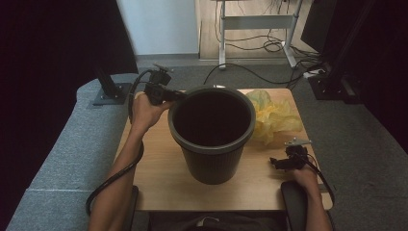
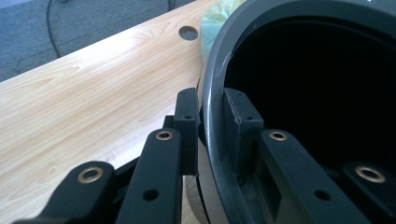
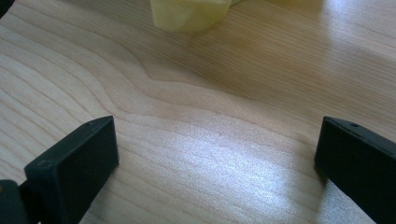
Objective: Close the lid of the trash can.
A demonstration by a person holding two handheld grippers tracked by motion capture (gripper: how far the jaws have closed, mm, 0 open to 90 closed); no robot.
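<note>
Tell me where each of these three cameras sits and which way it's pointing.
High view: above the person's side, looking forward and down on the table, bin, yellow bag; both forearms show.
Left gripper view: on the left gripper, looking along its jaws closed on the bin's rim.
Right gripper view: on the right gripper, jaws open over bare wood.
Shared: both gripper views catch the yellow bag.

A lab or office recording space: grey carpet (image 1: 365, 139), black curtains (image 1: 53, 38), a metal desk frame (image 1: 255, 21) with trailing cables (image 1: 269, 45), small wooden worktop (image 1: 159, 178).
</note>
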